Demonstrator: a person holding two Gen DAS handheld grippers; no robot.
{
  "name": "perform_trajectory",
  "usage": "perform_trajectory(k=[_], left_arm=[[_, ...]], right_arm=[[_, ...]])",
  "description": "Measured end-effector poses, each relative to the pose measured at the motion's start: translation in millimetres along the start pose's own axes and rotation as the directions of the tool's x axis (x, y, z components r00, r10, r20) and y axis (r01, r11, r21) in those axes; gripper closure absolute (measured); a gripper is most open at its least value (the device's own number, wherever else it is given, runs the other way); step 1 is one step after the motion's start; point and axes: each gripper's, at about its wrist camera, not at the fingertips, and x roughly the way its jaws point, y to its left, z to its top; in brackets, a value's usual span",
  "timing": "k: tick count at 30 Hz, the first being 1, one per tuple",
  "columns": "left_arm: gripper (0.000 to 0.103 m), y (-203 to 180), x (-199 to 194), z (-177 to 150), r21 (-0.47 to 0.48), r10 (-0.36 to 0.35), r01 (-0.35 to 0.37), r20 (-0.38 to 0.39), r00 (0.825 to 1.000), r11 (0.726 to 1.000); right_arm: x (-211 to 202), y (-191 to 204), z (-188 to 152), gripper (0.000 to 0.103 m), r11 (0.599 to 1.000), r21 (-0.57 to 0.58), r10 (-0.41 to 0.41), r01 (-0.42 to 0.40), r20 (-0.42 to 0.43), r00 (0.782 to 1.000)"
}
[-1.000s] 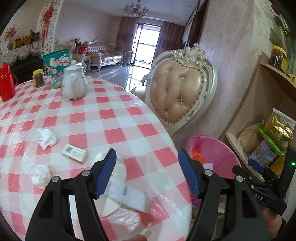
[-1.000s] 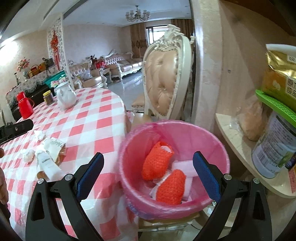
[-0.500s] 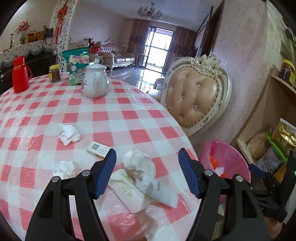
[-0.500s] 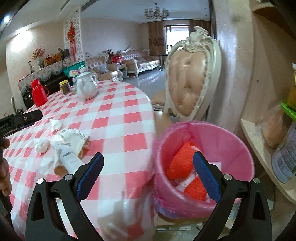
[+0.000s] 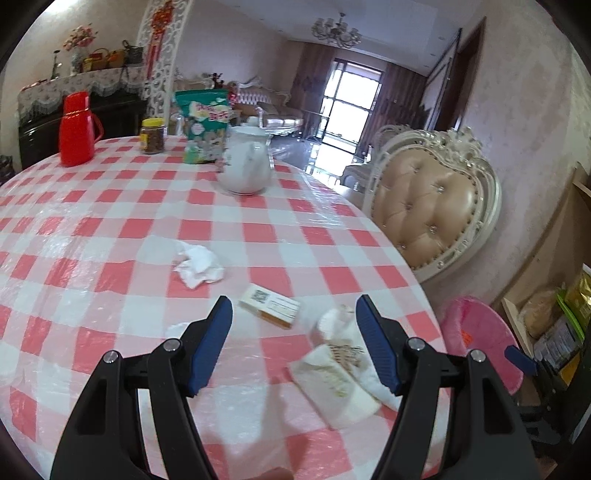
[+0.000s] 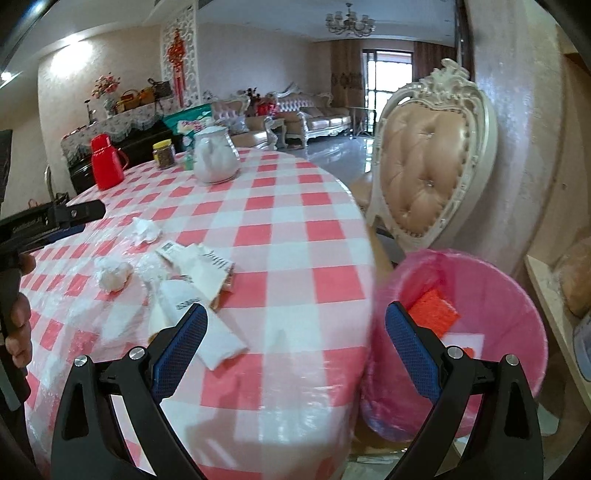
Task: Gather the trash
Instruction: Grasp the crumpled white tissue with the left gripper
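Both empty, jaws apart: left gripper (image 5: 293,341) over table (image 5: 110,206) edge litter, lined up on small box (image 5: 273,304); right gripper (image 6: 295,341) between wrappers (image 6: 201,295) and pink bin (image 6: 476,295) off table's right edge, likely ready to ferry.

Round table (image 5: 122,229) with a red and white checked cloth, and far back on it a white teapot (image 5: 245,166), a green bag (image 5: 203,125) just behind it, a small jar (image 5: 152,136) with a yellow lid and a red jug (image 5: 77,129). Beside the table, a cream padded chair (image 6: 428,166) against the wall. Sofas (image 6: 317,114) and a ceiling lamp (image 6: 349,24) far off in the next room.
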Motion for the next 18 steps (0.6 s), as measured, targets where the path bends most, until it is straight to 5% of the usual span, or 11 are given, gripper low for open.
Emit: perform_trajectory(k=[18], left_arm=[[0.037, 65, 29, -6, -0.093, 0.125, -0.130, -0.065, 0.990, 0.987]], right_arm=[[51, 54, -9, 0.012, 0.991, -0.107, 0.068, -0.080, -0.107, 0.992]])
